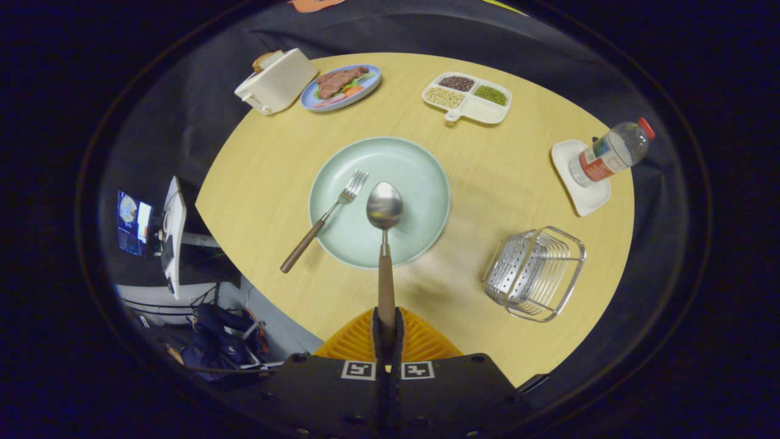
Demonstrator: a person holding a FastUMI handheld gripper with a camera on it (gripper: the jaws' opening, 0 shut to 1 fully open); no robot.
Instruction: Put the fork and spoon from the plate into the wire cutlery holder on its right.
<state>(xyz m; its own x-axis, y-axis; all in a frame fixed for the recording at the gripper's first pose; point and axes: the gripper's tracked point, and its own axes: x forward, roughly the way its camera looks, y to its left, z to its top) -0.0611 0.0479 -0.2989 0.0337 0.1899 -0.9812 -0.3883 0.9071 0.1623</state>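
My gripper (387, 326) is shut on the wooden handle of the spoon (384, 210), which sticks straight out ahead of the fingers, its metal bowl hanging over the pale green plate (420, 183). The fork (326, 218) lies slanted across the plate's left rim, tines on the plate and wooden handle on the table. The wire cutlery holder (536, 272) stands on the table to the right of the plate, ahead and right of my fingers, with nothing visible inside.
A round wooden table (268, 183) carries a toaster (277, 82), a blue plate of food (341, 86), a divided white tray of beans (467, 97) and a water bottle (609, 152) on a white coaster. A screen stands off the table's left edge.
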